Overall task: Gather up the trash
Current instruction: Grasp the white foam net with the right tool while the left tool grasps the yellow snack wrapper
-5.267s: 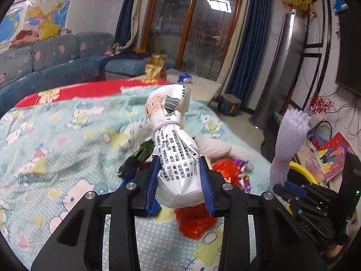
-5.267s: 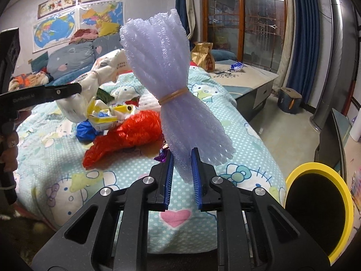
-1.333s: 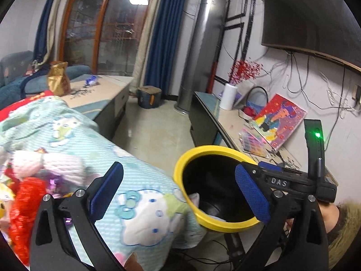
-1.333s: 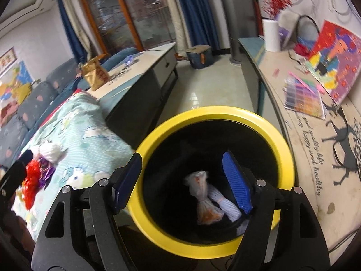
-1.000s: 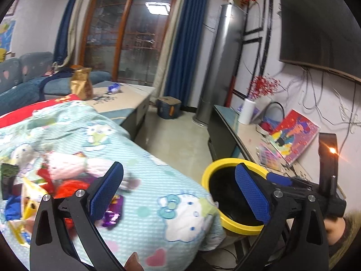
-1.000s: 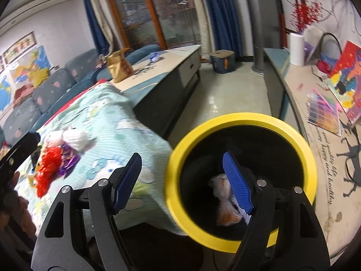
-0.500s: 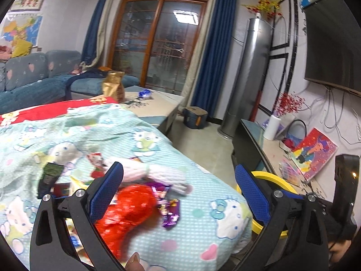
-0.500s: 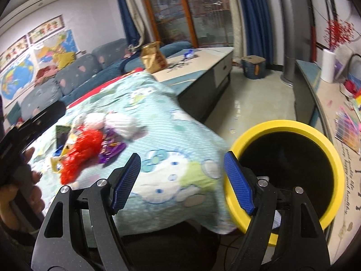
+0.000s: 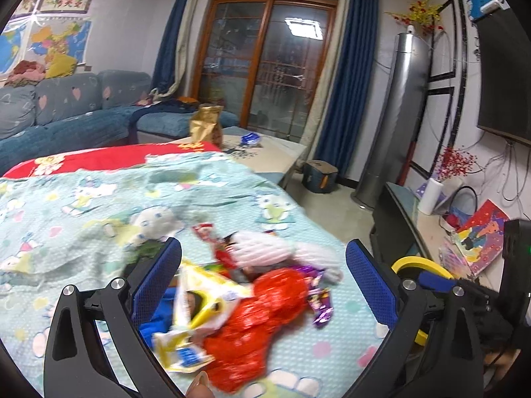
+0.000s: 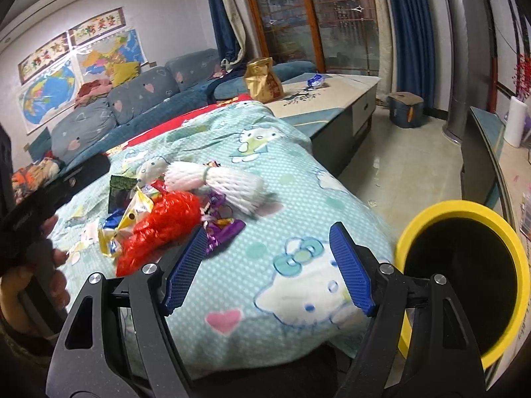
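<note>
A pile of trash lies on the Hello Kitty cloth (image 9: pixel 99 199): a red crinkled bag (image 9: pixel 262 325) (image 10: pixel 162 222), a yellow and white wrapper (image 9: pixel 195 315) (image 10: pixel 132 215), a white foam net bundle (image 9: pixel 265 248) (image 10: pixel 219 179), purple foil wrappers (image 9: pixel 318 301) (image 10: pixel 222 232) and a dark green packet (image 10: pixel 121 189). My left gripper (image 9: pixel 264 278) is open and empty, just above the pile. My right gripper (image 10: pixel 265 265) is open and empty over the cloth, right of the pile. The yellow-rimmed black bin (image 10: pixel 464 275) (image 9: pixel 418 263) stands at the right.
A low cabinet (image 10: pixel 332 99) with a gold bag (image 10: pixel 262 79) stands behind the covered table. A blue sofa (image 9: pixel 66 112) runs along the left wall. A TV stand (image 9: pixel 415 219) with a paper roll and pictures is at the right. Tiled floor (image 10: pixel 398 156) lies between.
Both grippers dropped their bundles into the bin, opened, and swung back left from the bin to the trash pile. The left gripper has come closer to the pile.
</note>
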`<state>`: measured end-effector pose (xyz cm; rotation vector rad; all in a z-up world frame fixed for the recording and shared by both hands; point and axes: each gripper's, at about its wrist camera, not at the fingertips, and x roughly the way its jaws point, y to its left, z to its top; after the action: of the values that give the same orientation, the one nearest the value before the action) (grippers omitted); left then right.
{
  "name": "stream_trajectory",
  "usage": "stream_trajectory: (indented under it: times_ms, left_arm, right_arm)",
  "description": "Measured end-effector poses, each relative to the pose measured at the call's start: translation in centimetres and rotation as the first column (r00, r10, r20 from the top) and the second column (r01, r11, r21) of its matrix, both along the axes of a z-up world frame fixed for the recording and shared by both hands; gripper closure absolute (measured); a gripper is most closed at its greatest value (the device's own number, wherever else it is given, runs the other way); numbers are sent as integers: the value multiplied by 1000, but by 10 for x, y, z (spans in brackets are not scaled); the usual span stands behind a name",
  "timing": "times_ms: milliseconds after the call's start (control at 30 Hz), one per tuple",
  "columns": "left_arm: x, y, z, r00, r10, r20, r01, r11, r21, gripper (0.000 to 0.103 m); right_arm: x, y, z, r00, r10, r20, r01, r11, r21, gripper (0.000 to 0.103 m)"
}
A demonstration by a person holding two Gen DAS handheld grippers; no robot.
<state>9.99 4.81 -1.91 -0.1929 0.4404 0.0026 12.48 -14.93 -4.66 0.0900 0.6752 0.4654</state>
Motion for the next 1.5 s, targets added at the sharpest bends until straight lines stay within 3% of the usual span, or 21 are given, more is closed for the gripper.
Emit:
stream_trajectory:
  times_ms: [400,667,700,767,833,967,1233,1333,1400,1500]
  left_arm:
    - [-21,60,-21,989,109,-102,-114,992,-49,7]
    - [-35,75,-41,980,90,-179,-112,987,-115,8]
    - [-36,75,-44,979,82,-187,-106,987,-123,11]
    - [-38,73,-48,977,64,-202,-92,987,-134,28]
    - [-37,69,-51,975,41,-218,-73,987,-142,34]
    - [-37,61,-59,967,0,-256,-48,982,-180,52]
    - [-32,58,-80,950,-31,-312,-53,965,-257,61]
    - [-30,59,-82,950,-37,-312,-55,958,-281,66]
    - [-29,60,-81,951,-39,-306,-52,957,-284,80]
    - [-31,62,-76,957,-37,-286,-48,957,-285,86]
  right_arm:
    - [54,30,-3,998,40,-44,-40,999,0,38]
    - [86,42,-13,993,50,-107,-49,999,16,40]
    - [90,44,-16,991,55,-121,-53,998,18,41]
    - [97,47,-20,986,70,-148,-66,997,30,42]
    - [102,50,-25,980,91,-175,-84,995,44,44]
    - [105,55,-34,966,134,-221,-119,990,80,62]
    - [93,53,-36,956,186,-228,-165,980,110,94]
    - [88,51,-34,959,190,-211,-170,979,110,95]
    - [85,47,-32,961,190,-201,-168,978,123,96]
    - [83,42,-26,967,180,-180,-157,978,134,96]
